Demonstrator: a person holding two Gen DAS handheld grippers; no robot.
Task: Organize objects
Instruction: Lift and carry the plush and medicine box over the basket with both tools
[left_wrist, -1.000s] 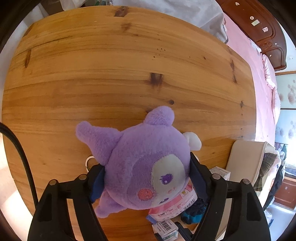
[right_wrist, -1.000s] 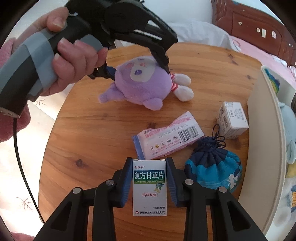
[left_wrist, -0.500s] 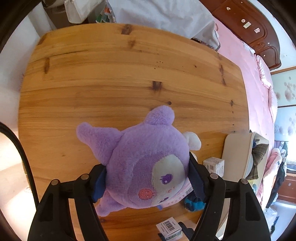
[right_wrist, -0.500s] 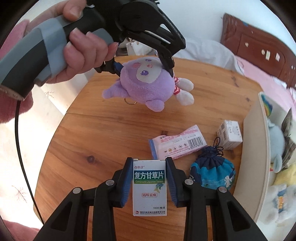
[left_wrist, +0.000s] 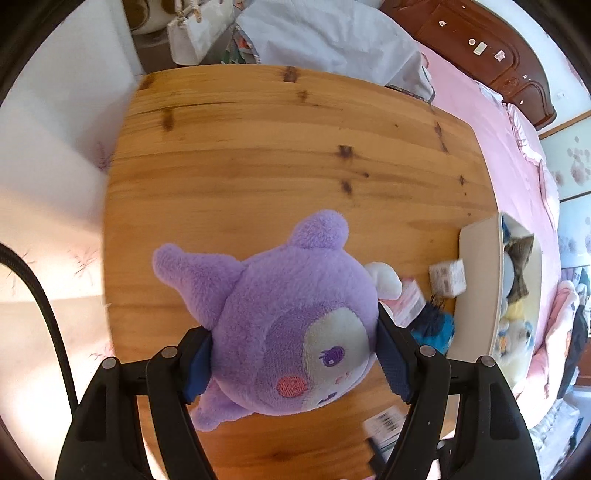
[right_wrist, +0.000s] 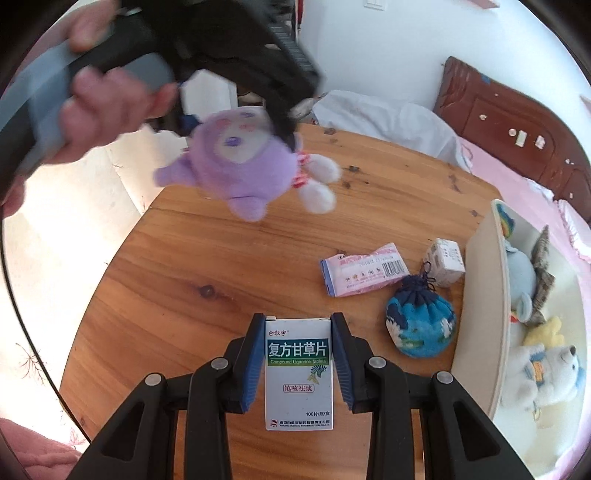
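Both hands are loaded and in mid-carry, so the step in hand looks like the transfer of picked-up things toward the white bin (right_wrist: 480, 295) that stands at the right edge of the round wooden surface (right_wrist: 221, 258) and already holds soft toys. The left gripper (left_wrist: 291, 354) has its jaws spread wide and clamped on the head of a purple plush toy (left_wrist: 288, 325), one blue pad pressed into each side; from the right wrist view the toy hangs clear above the surface, on the far side from the bin. The right gripper (right_wrist: 298, 363) has its jaws close together, clamped on a white medicine box (right_wrist: 298, 373) that stands upright between the pads, near the front edge of the surface and well left of the bin. Just beside the bin, lying on the surface, are a pink tissue pack (right_wrist: 364, 273), a blue drawstring pouch (right_wrist: 421, 325) and a small white carton (right_wrist: 445, 260). The next move likely calls for swinging each load over the bin's rim and parting the jaws only once it is above the opening, while keeping the two grippers from crossing paths.
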